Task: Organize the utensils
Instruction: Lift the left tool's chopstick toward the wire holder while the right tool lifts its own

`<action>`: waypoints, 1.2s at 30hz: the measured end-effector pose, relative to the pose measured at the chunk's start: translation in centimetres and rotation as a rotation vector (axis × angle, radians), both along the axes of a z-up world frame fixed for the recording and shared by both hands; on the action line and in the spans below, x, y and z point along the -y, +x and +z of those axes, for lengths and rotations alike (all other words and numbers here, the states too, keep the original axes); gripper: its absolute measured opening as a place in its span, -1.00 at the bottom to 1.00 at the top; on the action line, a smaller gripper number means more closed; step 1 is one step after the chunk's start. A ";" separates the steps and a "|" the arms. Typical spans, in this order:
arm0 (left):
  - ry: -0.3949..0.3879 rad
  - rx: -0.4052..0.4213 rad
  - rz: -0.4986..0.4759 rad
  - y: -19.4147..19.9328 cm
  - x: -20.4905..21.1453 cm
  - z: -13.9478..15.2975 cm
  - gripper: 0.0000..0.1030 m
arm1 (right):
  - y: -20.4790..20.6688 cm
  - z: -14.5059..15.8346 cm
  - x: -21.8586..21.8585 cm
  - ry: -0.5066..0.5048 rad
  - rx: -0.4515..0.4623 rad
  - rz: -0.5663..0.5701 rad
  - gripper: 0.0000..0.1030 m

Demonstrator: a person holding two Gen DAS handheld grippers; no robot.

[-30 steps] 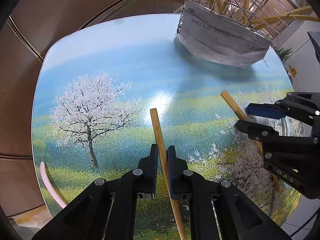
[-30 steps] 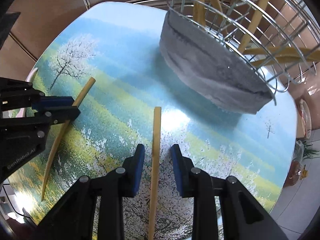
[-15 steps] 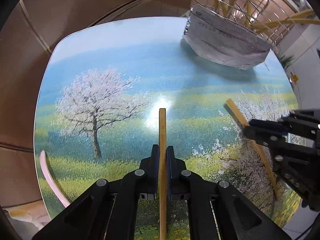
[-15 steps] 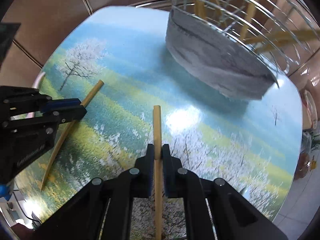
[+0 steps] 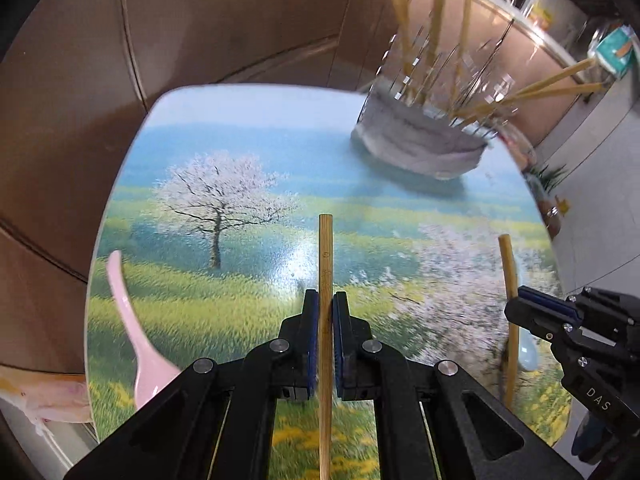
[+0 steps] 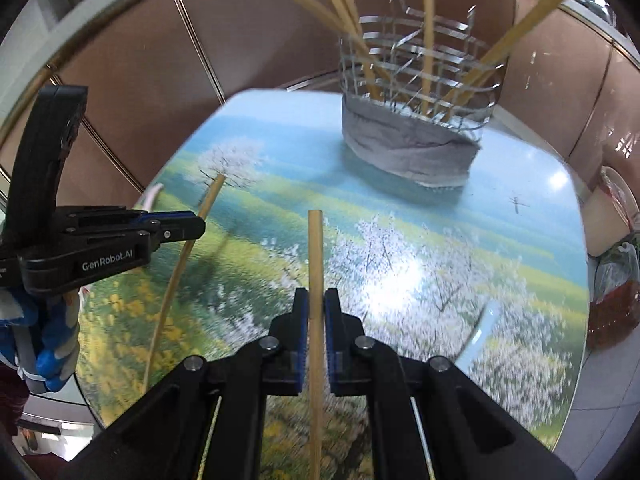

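Spanning brown wall panels (image 5: 240,20), blossom-tree printed table (image 5: 224,200), wire holder (image 6: 416,92)

A: Chopsticks status?
B: One bamboo chopstick (image 5: 325,264) is clamped between the left gripper (image 5: 325,312) fingers; a second chopstick (image 6: 315,264) is clamped in the right gripper (image 6: 316,308).
A: The rest?
B: Upright in the wire basket (image 6: 416,80).

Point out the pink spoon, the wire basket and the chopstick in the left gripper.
pink spoon (image 5: 124,304), left wrist view, on its handle.
wire basket (image 6: 412,152), right wrist view, on its grey cloth wrap.
chopstick (image 5: 325,256), left wrist view, on the shaft ahead of the left gripper (image 5: 325,308).
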State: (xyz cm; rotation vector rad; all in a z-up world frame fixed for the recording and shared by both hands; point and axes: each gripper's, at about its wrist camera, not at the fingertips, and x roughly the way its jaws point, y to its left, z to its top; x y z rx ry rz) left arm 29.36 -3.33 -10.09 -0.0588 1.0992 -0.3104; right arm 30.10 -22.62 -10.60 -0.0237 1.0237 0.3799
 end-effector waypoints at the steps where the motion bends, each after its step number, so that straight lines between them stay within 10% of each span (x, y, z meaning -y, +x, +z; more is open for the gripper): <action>1: -0.007 0.017 0.004 -0.6 -0.2 0.8 -0.88 | -0.7 0.6 0.1 0.008 0.015 -0.007 -0.87; 22: -0.097 0.273 0.041 -11.7 -2.3 11.2 -0.88 | -14.2 11.4 0.9 0.061 0.283 -0.058 -0.87; 36: -0.148 0.425 0.054 -10.7 -2.1 20.4 -0.88 | -13.9 17.7 2.3 0.059 0.402 -0.076 -0.87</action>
